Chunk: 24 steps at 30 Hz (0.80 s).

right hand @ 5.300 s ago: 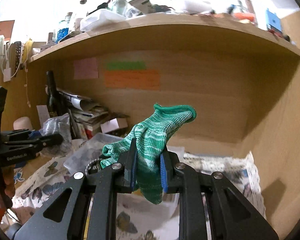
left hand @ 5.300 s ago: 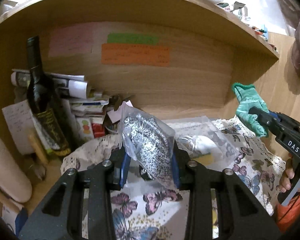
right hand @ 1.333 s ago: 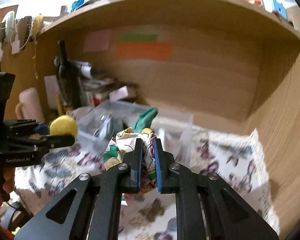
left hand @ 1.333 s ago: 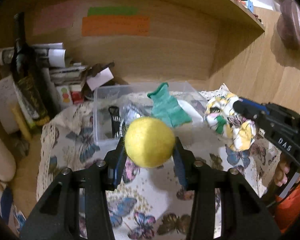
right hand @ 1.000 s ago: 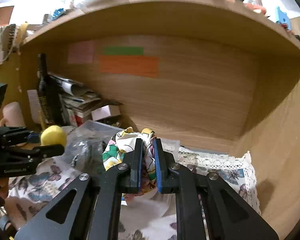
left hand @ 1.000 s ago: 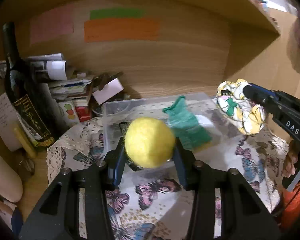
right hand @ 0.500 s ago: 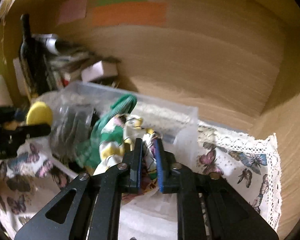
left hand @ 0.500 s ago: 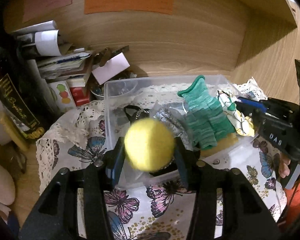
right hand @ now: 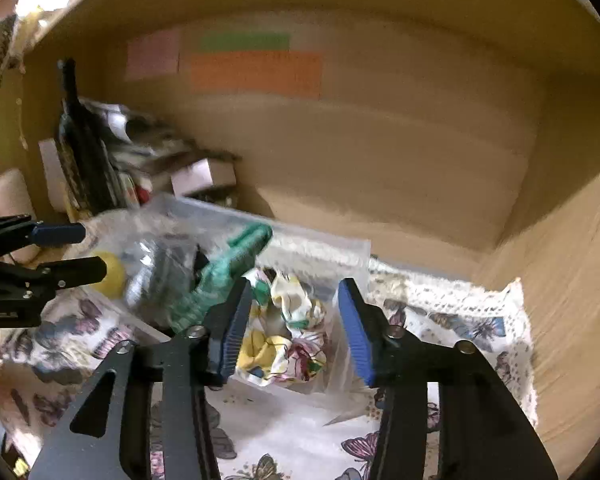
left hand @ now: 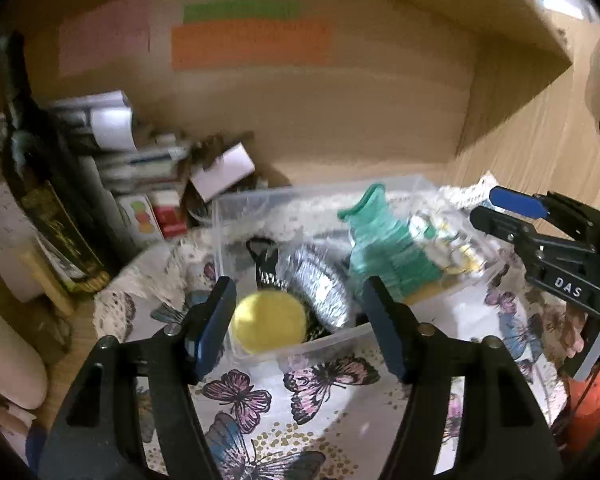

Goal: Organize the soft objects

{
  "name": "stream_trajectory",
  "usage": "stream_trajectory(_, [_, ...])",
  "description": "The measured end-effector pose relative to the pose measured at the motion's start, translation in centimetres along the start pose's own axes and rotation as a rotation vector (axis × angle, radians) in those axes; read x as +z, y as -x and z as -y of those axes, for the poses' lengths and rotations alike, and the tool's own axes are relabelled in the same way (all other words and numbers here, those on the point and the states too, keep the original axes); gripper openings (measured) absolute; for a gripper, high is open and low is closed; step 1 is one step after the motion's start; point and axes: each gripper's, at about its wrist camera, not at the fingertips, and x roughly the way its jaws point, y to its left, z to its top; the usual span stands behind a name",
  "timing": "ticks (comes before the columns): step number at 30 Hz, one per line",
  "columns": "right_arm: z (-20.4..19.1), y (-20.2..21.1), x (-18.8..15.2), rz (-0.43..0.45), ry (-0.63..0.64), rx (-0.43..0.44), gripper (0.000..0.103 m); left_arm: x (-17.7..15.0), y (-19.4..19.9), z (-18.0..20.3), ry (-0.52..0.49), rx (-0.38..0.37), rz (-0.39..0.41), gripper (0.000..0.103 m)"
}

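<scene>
Butterfly-print cloth covers the desk, clear plastic bin on it holding green glove, bagged grey knit, floral fabric wad and yellow ball. Left gripper and right gripper both spread wide, empty, poised over the bin

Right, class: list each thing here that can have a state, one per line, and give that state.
Left gripper: jaws open, holding nothing.
Right gripper: jaws open, holding nothing.
Yellow ball: in the box.
Green glove: in the box.
Floral cloth: crumpled, in the box.
Clear box: lidless.
</scene>
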Motion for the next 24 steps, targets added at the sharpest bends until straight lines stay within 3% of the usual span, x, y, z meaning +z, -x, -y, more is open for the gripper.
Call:
stream_trajectory(4, [-0.3, 2.8, 0.6, 0.071, -0.007, 0.014, 0.053, 0.5, 2.9, 0.5, 0.008, 0.005, 0.083, 0.077])
stream_trajectory(6, [-0.5, 4.3, 0.8, 0.109, -0.018, 0.030, 0.064, 0.7, 4.4, 0.8, 0.011, 0.009, 0.126, 0.081])
stream_trajectory(10, [-0.8, 7.5, 0.9, 0.191, -0.044, 0.066, 0.075, 0.7, 7.5, 1.3, 0.023, -0.001, 0.204, 0.094])
stream_trajectory(17, [-1.8, 10.9, 0.4, 0.294, -0.060, 0.076, 0.088, 0.1, 11.3, 2.3, 0.011, -0.006, 0.304, 0.102])
stream_trajectory(20, [-2.2, 11.7, 0.1, 0.325, -0.063, 0.064, 0.097, -0.3, 12.3, 2.8, 0.001, -0.002, 0.323, 0.103])
stream_trajectory(24, [-2.4, 12.5, -0.3, 0.347, -0.087, 0.067, 0.102, -0.8, 13.0, 3.1, 0.003, -0.006, 0.338, 0.103])
